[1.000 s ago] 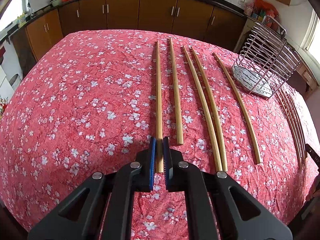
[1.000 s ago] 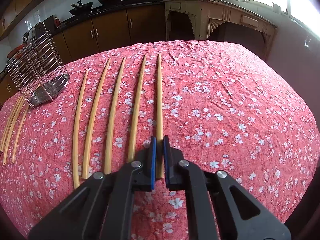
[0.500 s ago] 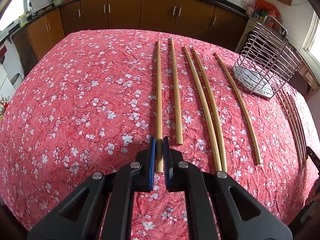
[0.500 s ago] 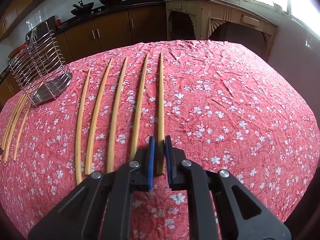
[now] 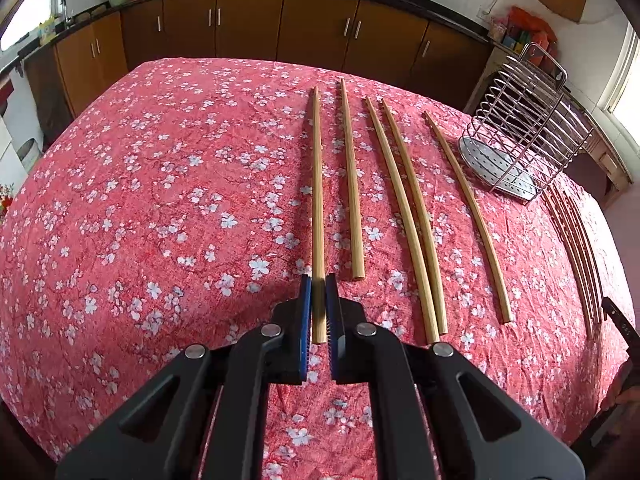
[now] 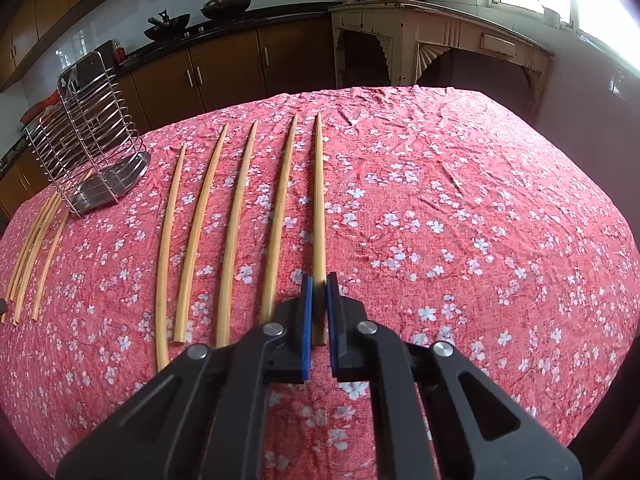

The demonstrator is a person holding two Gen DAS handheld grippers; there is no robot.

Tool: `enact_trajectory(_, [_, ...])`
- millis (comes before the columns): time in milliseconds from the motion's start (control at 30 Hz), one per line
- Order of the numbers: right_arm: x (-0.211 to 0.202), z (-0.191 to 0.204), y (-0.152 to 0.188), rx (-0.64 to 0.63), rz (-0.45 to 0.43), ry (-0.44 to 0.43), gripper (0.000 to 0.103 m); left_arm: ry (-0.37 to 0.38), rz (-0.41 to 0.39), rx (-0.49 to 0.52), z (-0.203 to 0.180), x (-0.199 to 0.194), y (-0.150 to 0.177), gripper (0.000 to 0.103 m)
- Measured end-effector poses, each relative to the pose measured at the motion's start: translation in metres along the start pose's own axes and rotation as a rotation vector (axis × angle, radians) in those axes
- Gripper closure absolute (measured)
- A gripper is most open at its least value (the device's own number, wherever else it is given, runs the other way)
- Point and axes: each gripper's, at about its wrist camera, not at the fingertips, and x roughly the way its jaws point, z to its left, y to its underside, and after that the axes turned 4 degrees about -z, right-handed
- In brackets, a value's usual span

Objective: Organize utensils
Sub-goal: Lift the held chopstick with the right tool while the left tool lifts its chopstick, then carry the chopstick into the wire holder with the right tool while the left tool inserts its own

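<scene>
Kitchen w/ brown cabinets behind; table under a red floral cloth [image 5: 168, 184] carries everything. Left hand-held gripper [image 5: 319, 280] is clamped narrow on the near end of a long pale bamboo chopstick [image 5: 317, 184], leftmost of its row of five. Right hand-held gripper [image 6: 319, 278] is likewise clamped on the rightmost chopstick [image 6: 319, 192] of another five. Wire chrome utensil rack [image 5: 520, 140] stands toward the far edge, between both rows, more sticks lying beside it. Judgement: lift each stick clear w/o dragging neighbours, keep grip firm near the end, tip them upright, thin ends first, & lower into the rack slowly so it doesn't topple.
</scene>
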Motion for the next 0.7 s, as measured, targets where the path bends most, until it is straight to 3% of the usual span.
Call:
enact_trajectory(300, [-0.035,0.000,-0.015,-0.022,-0.130,0.019,0.095,0.028,-0.117,0.003,0.007,-0.044,-0.003,0.096])
enact_trajectory(700, [-0.078,-0.004,-0.050,0.021,-0.346,0.008,0.095,0.049,-0.325,-0.023,0.000,-0.092,-0.040,0.096])
